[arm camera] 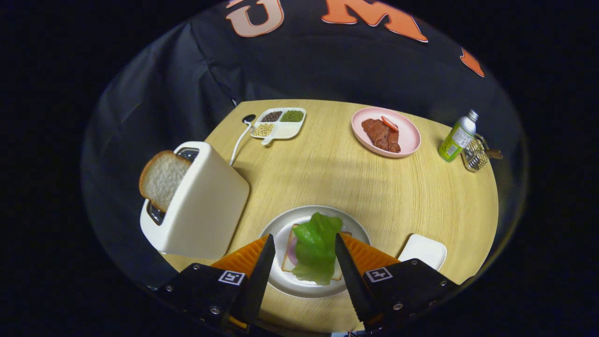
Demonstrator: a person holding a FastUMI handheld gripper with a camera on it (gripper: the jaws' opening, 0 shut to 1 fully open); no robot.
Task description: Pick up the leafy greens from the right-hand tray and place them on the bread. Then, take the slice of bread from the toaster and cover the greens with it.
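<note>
- The hand-held gripper point(302, 245) is seen at the bottom centre of the frame with its fingers spread apart; nothing is pinched between them.
- The leafy greens point(316, 247) are laid on a slice of bread point(288, 262) on a round white plate point(281, 229), lower centre, and are framed by the two fingers — whether the fingers touch the leaf cannot be told.
- A pinkish layer is glimpsed under the greens at their left edge.
- A white toaster point(201, 206) is placed at the left of the tabletop point(327, 173), tilted in this view, with a second slice of bread point(161, 178) standing out of its slot.
- A small white tray point(423, 250) is set at the lower right, just beside the plate.
- A pink plate point(407, 138) carrying reddish slices of meat point(381, 135) is found at the upper right.
- A divided white dish point(285, 131) with grains and green bits is seen at the upper centre — a white cord point(238, 142) runs beside it.
- A green bottle point(457, 136) and a small wire basket point(475, 157) are placed at the far right edge.
</note>
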